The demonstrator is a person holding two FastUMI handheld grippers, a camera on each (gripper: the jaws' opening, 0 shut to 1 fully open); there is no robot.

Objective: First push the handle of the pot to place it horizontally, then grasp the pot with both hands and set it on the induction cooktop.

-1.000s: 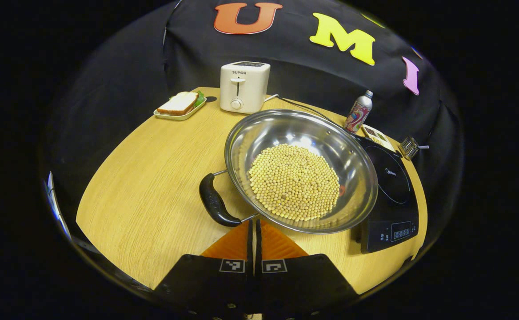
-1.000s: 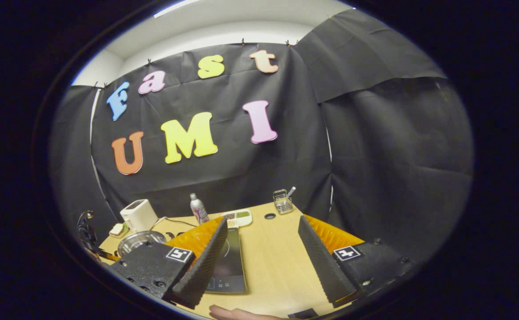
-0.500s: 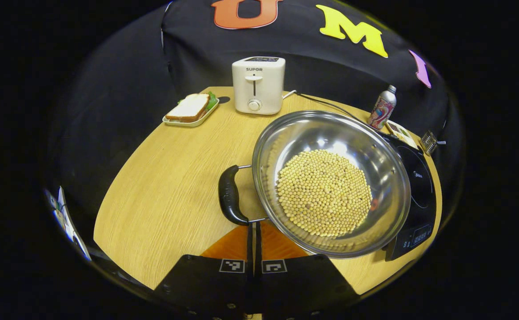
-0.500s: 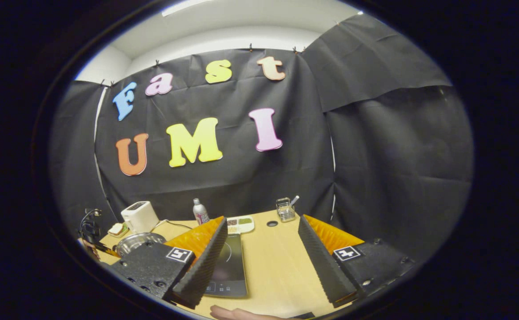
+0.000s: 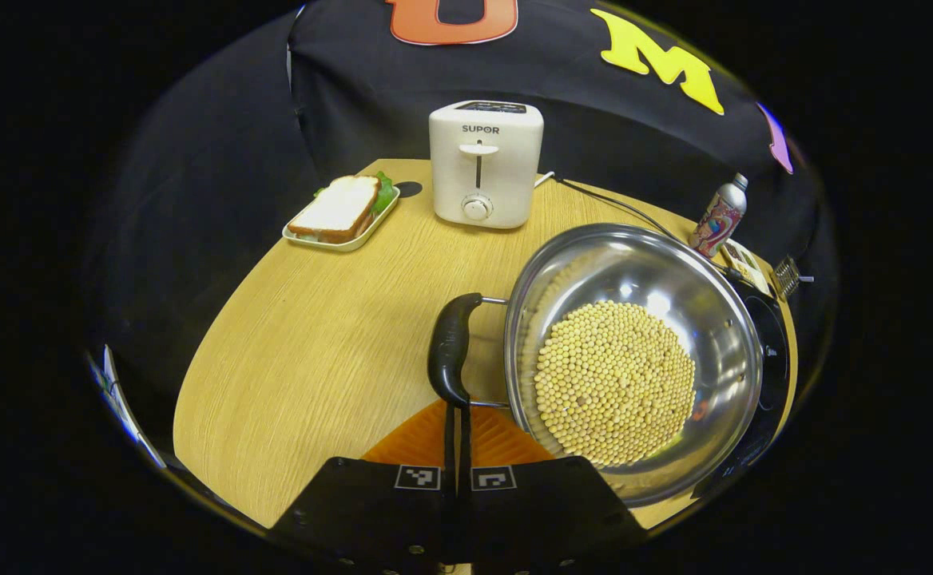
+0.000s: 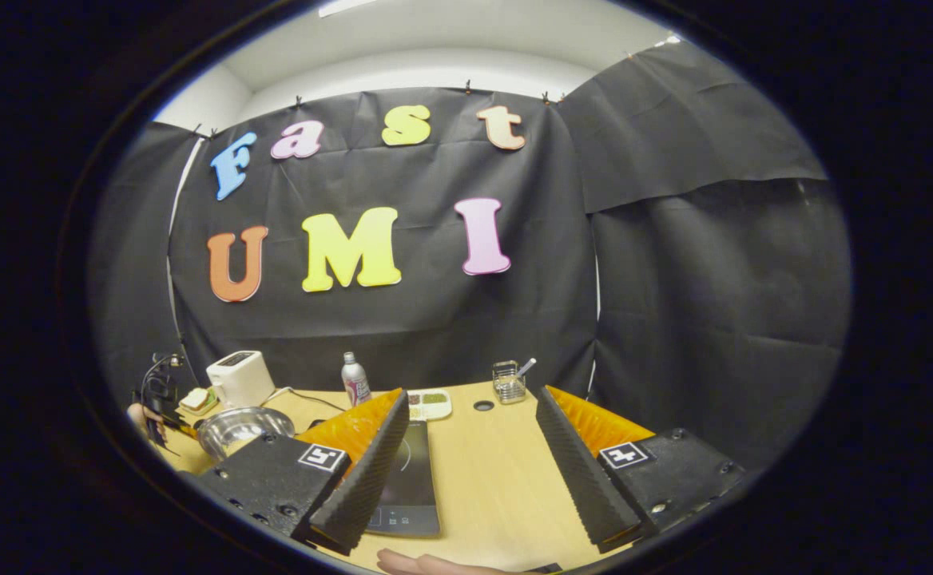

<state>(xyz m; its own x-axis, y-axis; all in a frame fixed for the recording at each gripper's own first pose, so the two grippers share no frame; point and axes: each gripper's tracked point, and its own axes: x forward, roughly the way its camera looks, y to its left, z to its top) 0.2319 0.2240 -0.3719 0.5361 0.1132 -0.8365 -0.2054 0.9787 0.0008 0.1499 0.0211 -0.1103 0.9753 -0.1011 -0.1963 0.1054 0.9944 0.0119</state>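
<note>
While the pot (image 5: 634, 359), filled with pale beans, is seen at right of centre in the left gripper view, its black handle (image 5: 450, 351) is touched by the pressed-together tips of the left gripper (image 5: 456, 411). Over the induction cooktop (image 6: 410, 479), the right gripper (image 6: 466, 455) is held spread wide, empty.

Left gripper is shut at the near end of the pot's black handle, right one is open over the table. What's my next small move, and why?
Probably back the left gripper off slightly and open it. Its closed fingers meet the near end of the handle, so it cannot grasp yet. The pot of beans rests mostly on the table, only overlapping the induction cooktop, and the right gripper hangs open over the table.
</note>
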